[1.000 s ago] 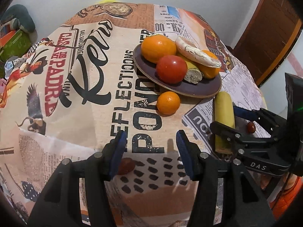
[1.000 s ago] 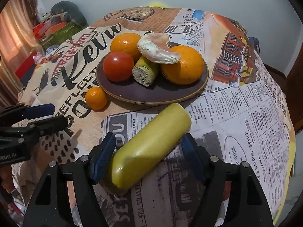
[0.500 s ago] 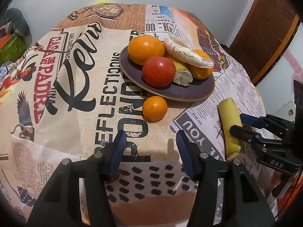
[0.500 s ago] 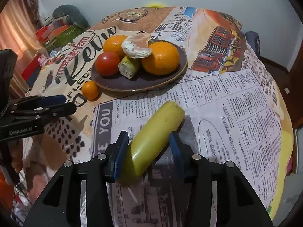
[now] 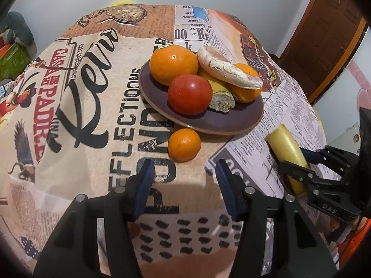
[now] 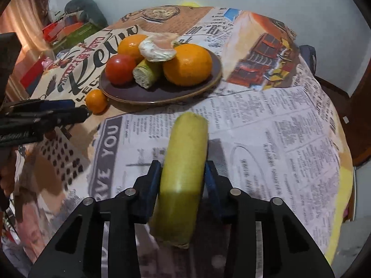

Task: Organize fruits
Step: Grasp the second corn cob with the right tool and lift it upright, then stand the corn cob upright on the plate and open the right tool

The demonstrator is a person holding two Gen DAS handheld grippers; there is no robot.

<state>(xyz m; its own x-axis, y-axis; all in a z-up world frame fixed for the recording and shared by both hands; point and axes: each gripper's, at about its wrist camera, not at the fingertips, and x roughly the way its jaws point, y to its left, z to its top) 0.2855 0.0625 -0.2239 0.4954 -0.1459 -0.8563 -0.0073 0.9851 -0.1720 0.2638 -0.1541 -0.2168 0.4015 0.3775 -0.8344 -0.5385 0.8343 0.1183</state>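
Observation:
A dark plate (image 5: 231, 125) (image 6: 204, 85) holds two oranges (image 5: 172, 63), a red tomato (image 5: 190, 93), a cut yellow-green piece (image 5: 220, 97) and a pale peeled piece (image 5: 228, 68). A small orange (image 5: 184, 144) (image 6: 96, 100) lies on the cloth just in front of the plate. My left gripper (image 5: 184, 178) is open and empty, just short of the small orange. My right gripper (image 6: 182, 176) is shut on a long yellow-green fruit (image 6: 183, 169) (image 5: 287, 153), to the right of the plate, lifted slightly off the cloth.
The round table wears a printed newspaper-style cloth (image 5: 81, 115); its edge drops away at right (image 6: 343, 185). Boxes and a grey soft item (image 6: 78, 9) lie beyond the far left. A brown door (image 5: 324, 34) stands at the far right.
My right gripper has closed on the yellow-green fruit and turned it to point away from me. My left gripper has moved forward toward the small orange, still open.

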